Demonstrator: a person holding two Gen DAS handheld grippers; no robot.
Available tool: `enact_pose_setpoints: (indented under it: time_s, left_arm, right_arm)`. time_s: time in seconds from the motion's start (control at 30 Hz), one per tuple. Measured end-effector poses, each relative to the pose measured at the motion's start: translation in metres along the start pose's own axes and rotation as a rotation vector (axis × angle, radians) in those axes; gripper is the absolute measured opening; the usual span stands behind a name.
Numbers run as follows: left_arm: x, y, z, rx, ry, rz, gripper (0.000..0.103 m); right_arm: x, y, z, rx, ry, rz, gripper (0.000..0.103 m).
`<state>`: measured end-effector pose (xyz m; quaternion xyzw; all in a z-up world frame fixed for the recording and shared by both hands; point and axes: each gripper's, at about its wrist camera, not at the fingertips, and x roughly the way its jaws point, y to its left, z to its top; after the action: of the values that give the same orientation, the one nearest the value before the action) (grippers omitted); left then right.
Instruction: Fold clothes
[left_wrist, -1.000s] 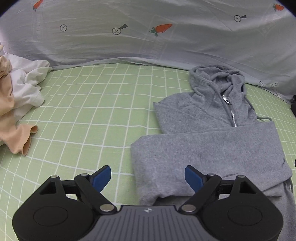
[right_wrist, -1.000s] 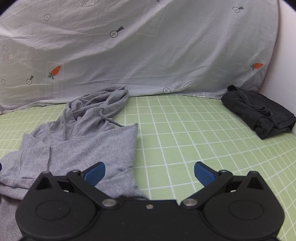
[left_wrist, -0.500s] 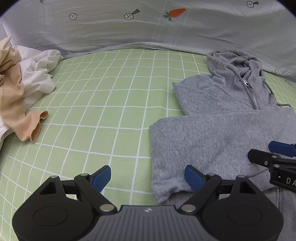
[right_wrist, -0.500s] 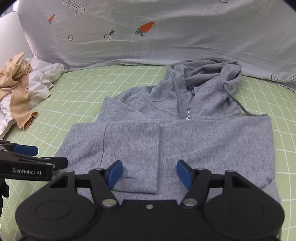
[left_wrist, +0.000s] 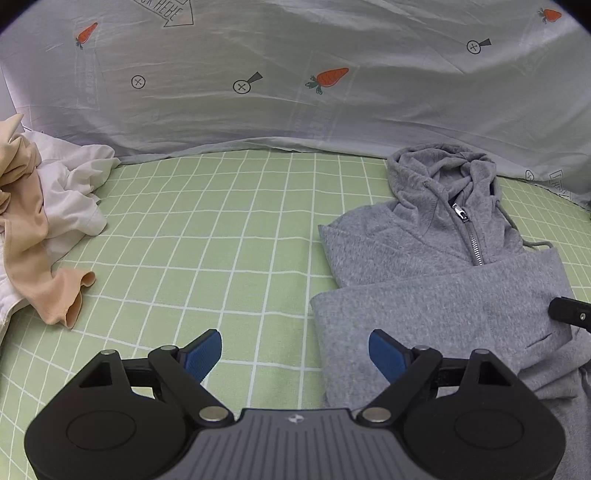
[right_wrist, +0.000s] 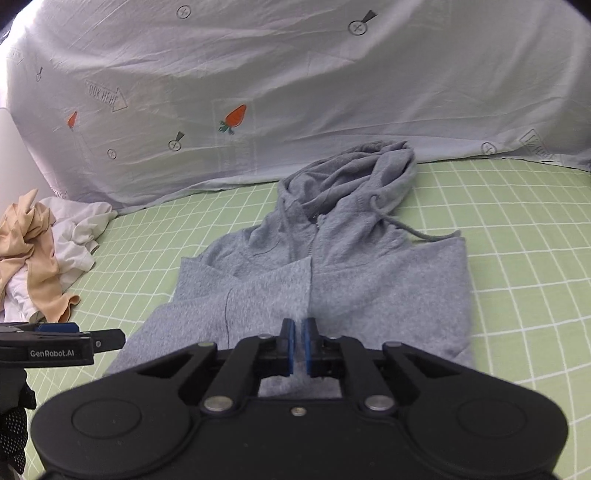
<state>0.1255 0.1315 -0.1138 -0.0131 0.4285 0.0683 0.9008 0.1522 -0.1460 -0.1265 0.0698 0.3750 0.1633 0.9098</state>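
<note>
The left hand-held gripper (left_wrist: 295, 350) stays wide open and empty over the bed (left_wrist: 221, 240), with the grey hoodie (left_wrist: 424, 314) lying at right. The right hand-held gripper (right_wrist: 298, 343) has just snapped shut at the hoodie's lower middle, likely to start a fold, though I cannot tell if it pinches cloth.

A pale green bed sheet with a white grid pattern (left_wrist: 229, 236) covers the flat surface, lit evenly and softly with only faint shadows. Behind it hangs a wrinkled light grey cloth backdrop printed with orange carrots, crossed circles and arrow signs (left_wrist: 295, 92), its lower edge resting on the sheet. At the far left edge a strip of plain white wall (right_wrist: 11, 147) shows beside the backdrop.
</note>
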Motion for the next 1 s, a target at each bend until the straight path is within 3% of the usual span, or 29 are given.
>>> enact_pose_setpoints:
  time_s: [0.2, 0.4, 0.67, 0.77, 0.83, 1.0]
  left_arm:
    - [0.011, -0.027, -0.007, 0.073, 0.037, -0.039, 0.087]
    - [0.028, -0.031, -0.023, 0.133, 0.098, 0.009, 0.088]
    - [0.036, -0.02, -0.026, 0.076, 0.123, 0.005, 0.097]
    - [0.038, -0.021, -0.025, 0.076, 0.129, 0.009, 0.098]
    - [0.039, -0.021, -0.022, 0.075, 0.132, 0.008, 0.098]
    - [0.04, -0.013, -0.001, -0.004, 0.12, 0.001, 0.097]
  right_arm:
    - [-0.017, -0.04, -0.006, 0.055, -0.01, -0.18, 0.006]
    - [-0.001, -0.049, -0.024, 0.064, 0.062, -0.245, 0.009]
    - [0.011, -0.039, -0.031, -0.024, 0.104, -0.307, 0.019]
    - [0.011, -0.042, -0.031, -0.036, 0.112, -0.345, 0.042]
    - [0.01, -0.049, -0.028, -0.02, 0.118, -0.355, 0.063]
    - [0.009, -0.064, -0.011, 0.013, 0.105, -0.359, 0.091]
